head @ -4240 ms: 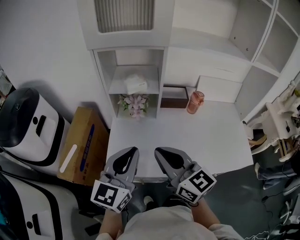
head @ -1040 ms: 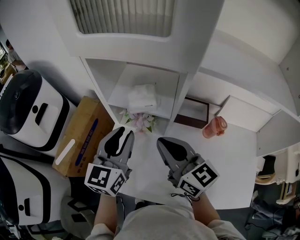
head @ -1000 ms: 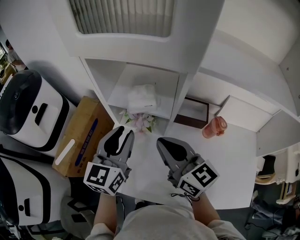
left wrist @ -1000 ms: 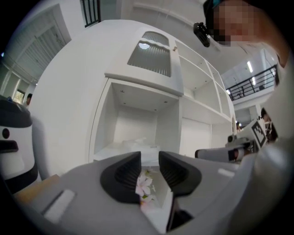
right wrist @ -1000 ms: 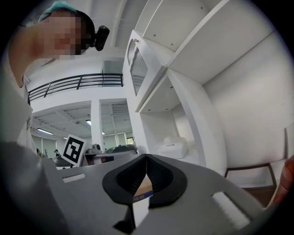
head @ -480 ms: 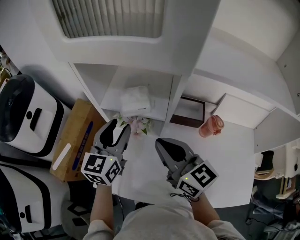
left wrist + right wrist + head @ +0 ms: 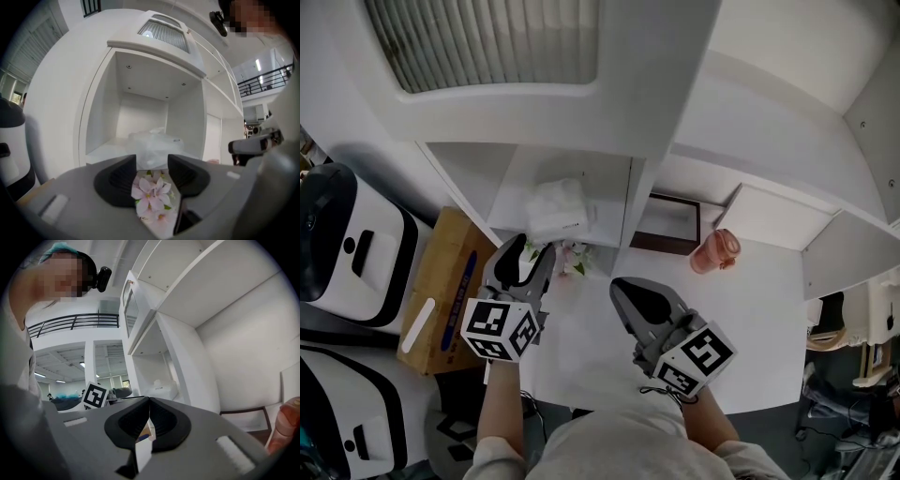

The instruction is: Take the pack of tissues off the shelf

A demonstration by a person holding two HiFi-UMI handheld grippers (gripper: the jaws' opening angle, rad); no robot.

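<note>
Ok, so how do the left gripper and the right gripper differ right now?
The left gripper has its fingers apart, having just been opening, with nothing gripped between them; the right gripper has its fingers shut together. The left gripper is up by the flowers, near the pack of tissues; the right gripper sits further back over the table. Both are grey and carry a marker cube.

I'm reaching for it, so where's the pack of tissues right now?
In the head view the pack of tissues sits left of centre on the cubby shelf, one level above the pink flowers that stand on the table below it.
</note>
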